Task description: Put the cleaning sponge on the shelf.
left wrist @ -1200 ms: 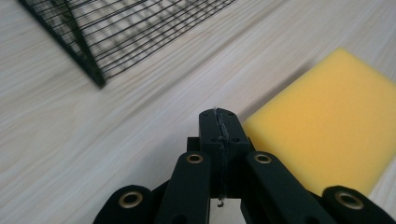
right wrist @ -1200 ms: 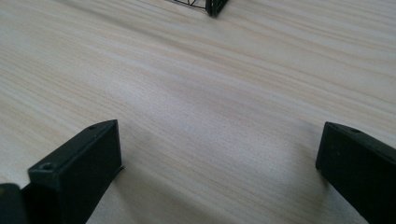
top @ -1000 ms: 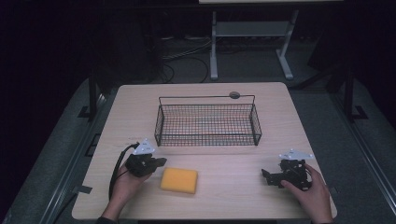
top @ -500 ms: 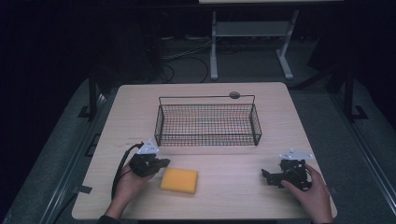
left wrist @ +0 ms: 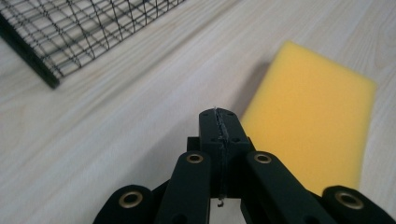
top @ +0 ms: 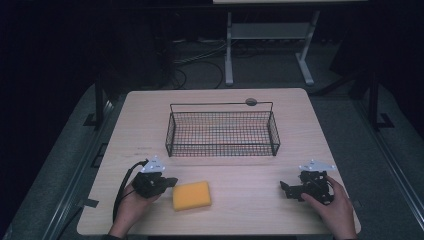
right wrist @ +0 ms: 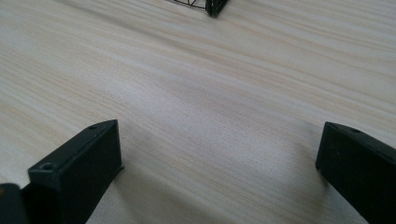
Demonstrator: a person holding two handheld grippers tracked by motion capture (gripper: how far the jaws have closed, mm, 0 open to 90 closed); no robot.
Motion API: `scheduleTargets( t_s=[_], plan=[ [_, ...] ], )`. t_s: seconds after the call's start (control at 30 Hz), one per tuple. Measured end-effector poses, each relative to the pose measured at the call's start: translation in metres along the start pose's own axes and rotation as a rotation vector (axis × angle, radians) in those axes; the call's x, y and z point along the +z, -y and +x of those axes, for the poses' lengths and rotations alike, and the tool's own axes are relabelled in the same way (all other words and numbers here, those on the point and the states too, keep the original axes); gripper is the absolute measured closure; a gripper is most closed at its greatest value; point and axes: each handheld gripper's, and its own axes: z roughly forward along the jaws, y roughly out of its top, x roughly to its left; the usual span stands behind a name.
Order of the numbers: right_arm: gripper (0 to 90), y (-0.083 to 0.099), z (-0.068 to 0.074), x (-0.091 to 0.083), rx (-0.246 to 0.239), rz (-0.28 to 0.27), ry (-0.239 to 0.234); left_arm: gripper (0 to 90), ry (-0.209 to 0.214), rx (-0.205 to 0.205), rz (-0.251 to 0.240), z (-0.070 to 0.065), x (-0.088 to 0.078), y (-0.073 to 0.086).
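**Closed left jaws beside the sponge, right jaws spread over bare wood**

High view: the yellow sponge point(top: 191, 195) lies flat near the table's point(top: 150, 120) front edge, left of the middle, well short of the wire basket point(top: 222, 131) that stands at the table's centre toward the far edge. The left gripper point(top: 167, 182) sits just beside the sponge's left end, held low in a hand whose forearm comes in over the front edge, and it points rightward at the sponge. The right gripper point(top: 286, 188) rests near the front right corner, well apart from the sponge, and points toward the table's middle.

Left gripper view: the jaws are clenched tight on nothing, tips together just short of the sponge point(left wrist: 310, 123), which lies ahead and to the right. The basket point(left wrist: 79, 32) corner shows farther off. As I judge it, pushing in with the jaws pressed together like this would only shove the light sponge along the table rather than grip it; they need to spread first.

Right gripper view: the jaws stand wide apart, released, low over bare table point(right wrist: 201, 93) with nothing between them.
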Motion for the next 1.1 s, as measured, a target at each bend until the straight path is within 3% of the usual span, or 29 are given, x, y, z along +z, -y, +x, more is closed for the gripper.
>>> scheduleTargets(
  t_s=[0.17,0.27,0.5,0.9,1.1],
  plan=[
    [0.0,0.000,0.000,0.000,0.000,0.000,0.000,89.6,0.003,-0.006,-0.038,-0.004,-0.007,-0.007],
    [0.0,0.000,0.000,0.000,0.000,0.000,0.000,89.6,0.031,0.008,-0.048,-0.012,-0.006,-0.014],
    [0.0,0.000,0.000,0.000,0.000,0.000,0.000,89.6,0.092,0.055,-0.041,-0.029,0.002,-0.029],
    [0.0,0.000,0.000,0.000,0.000,0.000,0.000,89.6,0.175,0.106,-0.021,-0.055,0.019,-0.042],
    [0.0,0.000,0.000,0.000,0.000,0.000,0.000,89.6,0.213,0.148,0.016,-0.068,0.032,-0.045]
  ],
)
